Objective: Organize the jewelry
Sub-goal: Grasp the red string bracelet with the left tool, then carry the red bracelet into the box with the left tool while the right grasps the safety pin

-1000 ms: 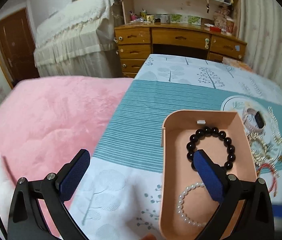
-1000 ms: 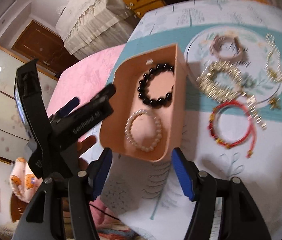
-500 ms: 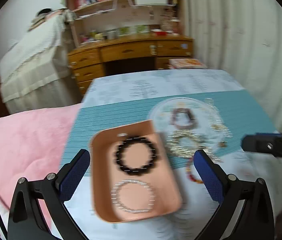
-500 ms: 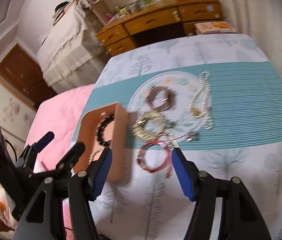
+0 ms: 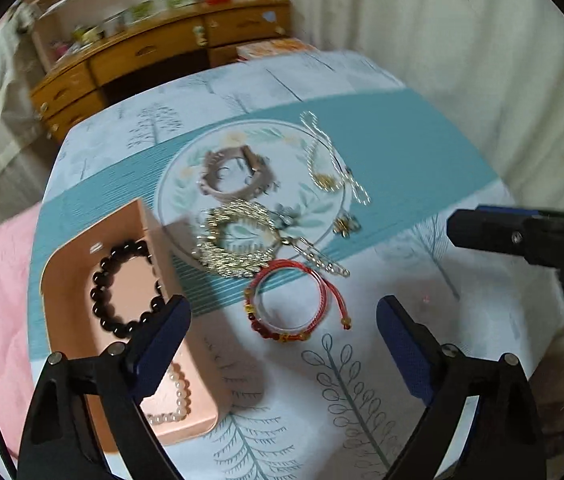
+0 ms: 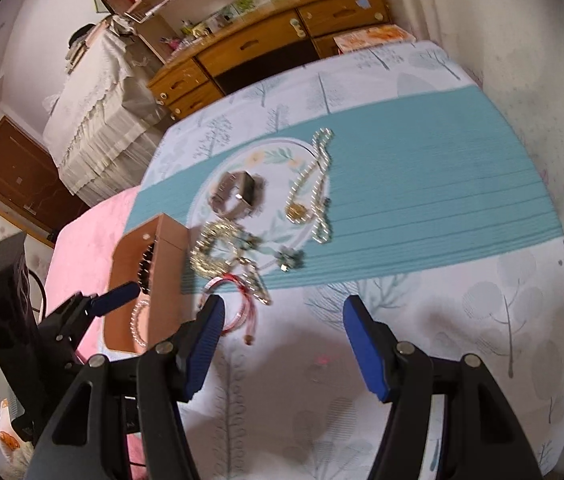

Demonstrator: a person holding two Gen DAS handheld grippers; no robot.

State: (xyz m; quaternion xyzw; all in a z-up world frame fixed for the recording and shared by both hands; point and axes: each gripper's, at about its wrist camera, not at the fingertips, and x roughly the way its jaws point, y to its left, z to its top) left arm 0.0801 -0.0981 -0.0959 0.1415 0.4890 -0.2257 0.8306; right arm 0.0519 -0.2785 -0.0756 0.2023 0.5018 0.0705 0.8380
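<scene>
Box (image 5: pixel 62 280) first, seen from my left gripper's camera: a peach open box on the bedspread (image 5: pixel 422 152), holding a black bead bracelet (image 5: pixel 122 284) at its far end and a white pearl bracelet (image 5: pixel 176 396) at its near end, the pearls partly behind my left finger. Just right of the box lies a red cord bracelet (image 5: pixel 290 300) with gold and dark red beads and two loose knotted tails. Beyond it, still right of the box, are a gold chain bracelet (image 5: pixel 238 240), a watch (image 5: pixel 234 172) and a pale bead necklace (image 5: pixel 334 160). My left gripper (image 5: pixel 282 340) hangs over the red bracelet, which sits between and just ahead of its fingertips; the jaws are closing with nothing between the pads. My other gripper (image 5: pixel 522 236) pokes in far right of the box.

From my right gripper's camera, the box (image 6: pixel 166 264) shows its side wall, with the black beads (image 6: pixel 146 268) and pearls (image 6: pixel 138 320) inside. The red bracelet (image 6: pixel 238 304) lies right beside the box, just ahead of my left finger. My right gripper (image 6: pixel 282 336) is spread and empty above bare bedspread (image 6: pixel 422 200). My left gripper (image 6: pixel 116 294) reaches over the box.
</scene>
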